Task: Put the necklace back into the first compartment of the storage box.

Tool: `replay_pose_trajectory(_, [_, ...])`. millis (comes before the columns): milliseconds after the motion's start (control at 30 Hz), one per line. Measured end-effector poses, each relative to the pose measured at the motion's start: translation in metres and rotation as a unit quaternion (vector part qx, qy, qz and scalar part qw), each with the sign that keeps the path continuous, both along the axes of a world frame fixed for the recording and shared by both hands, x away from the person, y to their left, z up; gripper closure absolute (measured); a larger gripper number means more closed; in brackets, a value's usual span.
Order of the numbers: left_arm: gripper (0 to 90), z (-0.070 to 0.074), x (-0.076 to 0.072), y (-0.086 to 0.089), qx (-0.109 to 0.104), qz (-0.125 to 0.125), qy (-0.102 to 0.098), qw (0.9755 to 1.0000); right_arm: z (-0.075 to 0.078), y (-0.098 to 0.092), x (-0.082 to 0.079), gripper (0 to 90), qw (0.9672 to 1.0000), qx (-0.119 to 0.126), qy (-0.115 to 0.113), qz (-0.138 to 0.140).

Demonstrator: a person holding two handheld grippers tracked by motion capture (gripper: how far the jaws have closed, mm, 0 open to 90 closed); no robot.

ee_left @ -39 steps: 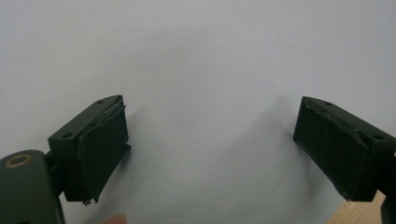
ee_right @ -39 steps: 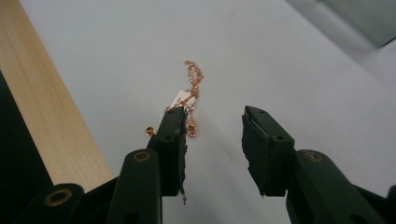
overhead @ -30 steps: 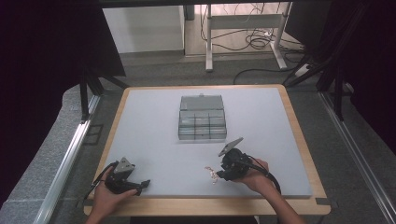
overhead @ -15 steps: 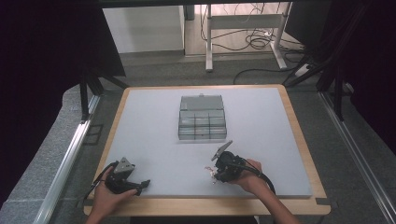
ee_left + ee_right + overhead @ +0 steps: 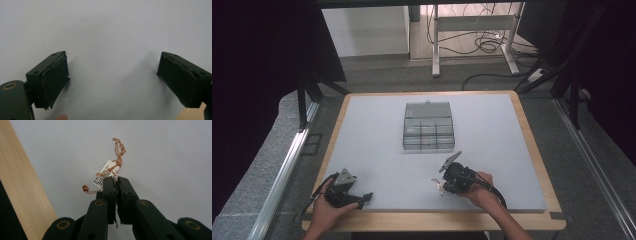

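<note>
A thin copper-coloured chain [image 5: 119, 150] with a white printed tag [image 5: 105, 173] and a small round end piece [image 5: 85, 187] lies on the grey mat near the front edge. My right gripper [image 5: 116, 180] has just been closing and now stands shut on the chain beside the tag, its pads pressed together. From above, the right gripper [image 5: 443, 186] tips down onto the chain [image 5: 438, 184]. My left gripper [image 5: 112, 62] is open over bare mat with nothing between its fingers; it rests at the front left [image 5: 363, 199].
A clear plastic compartment box [image 5: 428, 127] with its lid open sits at the middle of the mat. The table's wooden rim [image 5: 22, 185] runs close to the chain. A desk frame and cables stand on the floor beyond the table.
The right hand has shifted slightly left and toward the front edge, down onto the chain. The left hand has stayed where it was.
</note>
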State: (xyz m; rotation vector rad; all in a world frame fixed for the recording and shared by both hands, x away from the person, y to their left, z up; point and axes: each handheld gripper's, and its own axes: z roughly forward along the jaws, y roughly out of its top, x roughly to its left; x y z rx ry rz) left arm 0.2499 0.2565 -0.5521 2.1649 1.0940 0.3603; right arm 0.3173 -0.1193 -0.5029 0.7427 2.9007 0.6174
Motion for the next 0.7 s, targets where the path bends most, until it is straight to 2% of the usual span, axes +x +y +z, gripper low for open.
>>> replay_pose_trajectory(200, [10.0, 0.0, 0.0, 0.0, 0.0, 0.0, 0.0, 1.0, 0.003, -0.004, 0.001, 84.5, 0.9999, 0.011, 0.006, -0.008])
replay_pose_trajectory(233, [10.1, 0.0, 0.0, 0.0, 0.0, 0.0, 0.0, 1.0, 0.007, -0.007, 0.002, 84.5, 0.9997, 0.023, 0.007, -0.01])
replay_pose_trajectory(300, [10.0, 0.0, 0.0, 0.0, 0.0, 0.0, 0.0, 1.0, 0.011, -0.008, 0.001, 84.5, 0.9996, 0.027, 0.004, -0.011])
replay_pose_trajectory(333, [10.1, 0.0, 0.0, 0.0, 0.001, -0.001, 0.0, 1.0, 0.019, -0.01, 0.001, 84.5, 0.9991, 0.042, 0.002, -0.011])
replay_pose_trajectory(367, [10.1, 0.0, 0.0, 0.0, 0.001, -0.001, 0.0, 1.0, 0.019, -0.01, 0.001, 84.5, 0.9991, 0.042, 0.002, -0.011])
replay_pose_trajectory(433, [10.1, 0.0, 0.0, 0.0, 0.001, -0.001, -0.001, 1.0, 0.032, -0.013, 0.001, 84.5, 0.9979, 0.063, -0.004, -0.014])
replay_pose_trajectory(700, [10.0, 0.0, 0.0, 0.0, 0.001, -0.001, -0.001, 1.0, 0.052, -0.019, 0.002, 84.6, 0.9961, 0.084, -0.019, -0.017])
